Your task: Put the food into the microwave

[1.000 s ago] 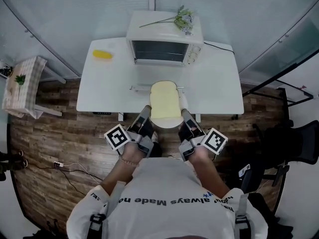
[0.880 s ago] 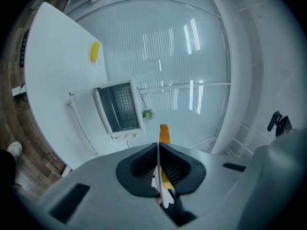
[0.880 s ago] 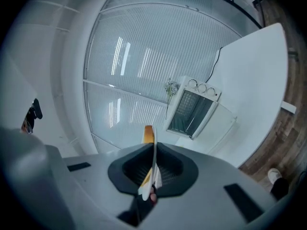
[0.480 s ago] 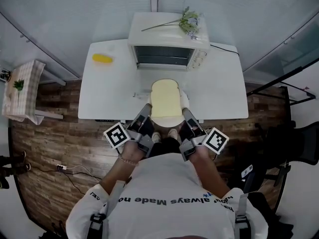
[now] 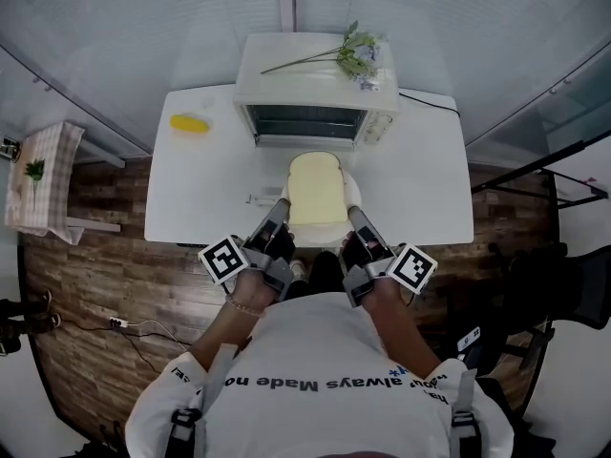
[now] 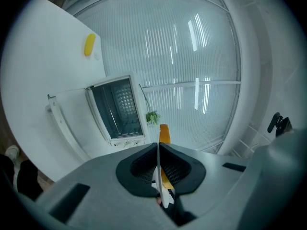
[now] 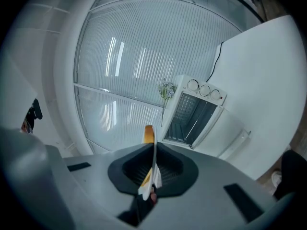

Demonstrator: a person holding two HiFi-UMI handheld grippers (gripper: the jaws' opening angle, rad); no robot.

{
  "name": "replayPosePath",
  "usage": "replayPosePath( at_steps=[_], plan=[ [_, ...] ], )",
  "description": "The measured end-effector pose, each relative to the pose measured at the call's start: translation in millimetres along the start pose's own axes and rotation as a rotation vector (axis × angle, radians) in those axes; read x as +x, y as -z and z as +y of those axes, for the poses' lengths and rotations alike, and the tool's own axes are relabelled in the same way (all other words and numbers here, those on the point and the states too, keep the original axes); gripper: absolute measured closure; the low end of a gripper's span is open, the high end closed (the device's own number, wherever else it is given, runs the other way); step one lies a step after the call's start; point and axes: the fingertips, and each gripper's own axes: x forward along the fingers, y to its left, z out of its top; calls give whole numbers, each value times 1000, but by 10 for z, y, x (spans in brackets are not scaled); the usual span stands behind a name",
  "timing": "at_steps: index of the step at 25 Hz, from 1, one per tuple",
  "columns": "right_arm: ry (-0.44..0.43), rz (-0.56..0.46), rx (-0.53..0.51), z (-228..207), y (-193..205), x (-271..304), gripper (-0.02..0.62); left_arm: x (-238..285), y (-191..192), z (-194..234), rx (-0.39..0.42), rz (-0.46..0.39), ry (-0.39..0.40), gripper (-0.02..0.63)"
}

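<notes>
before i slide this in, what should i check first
1. microwave door open: ok, it is folded down.
2. left gripper shut on the plate rim: ok.
3. right gripper shut on the rim: ok.
4. bread lying flat on the plate: ok.
5. plate held level: cannot tell.
6. cavity free: ok as far as it shows.

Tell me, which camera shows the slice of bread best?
The head view: the whole bread slice lies face-up on its plate, which the left gripper and right gripper hold. Each gripper view catches the bread only edge-on, as an orange sliver by jaws shut on the plate.
</notes>
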Motion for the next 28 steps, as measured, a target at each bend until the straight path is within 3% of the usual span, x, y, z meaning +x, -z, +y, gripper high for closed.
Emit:
replayPosePath(
  at_steps=[11,16,28],
  plan=[
    [-26,16,5,-216,-1011,476,572,1102,-125,22,8,-29,0,588],
    [-16,29,6,-401,-1499,986,572,1728,-420,201,-6,-37,-13,588],
    [-26,19,12,-320,-1637,1003,572,1857,-434,87,11,-36,-3,588]
  ],
)
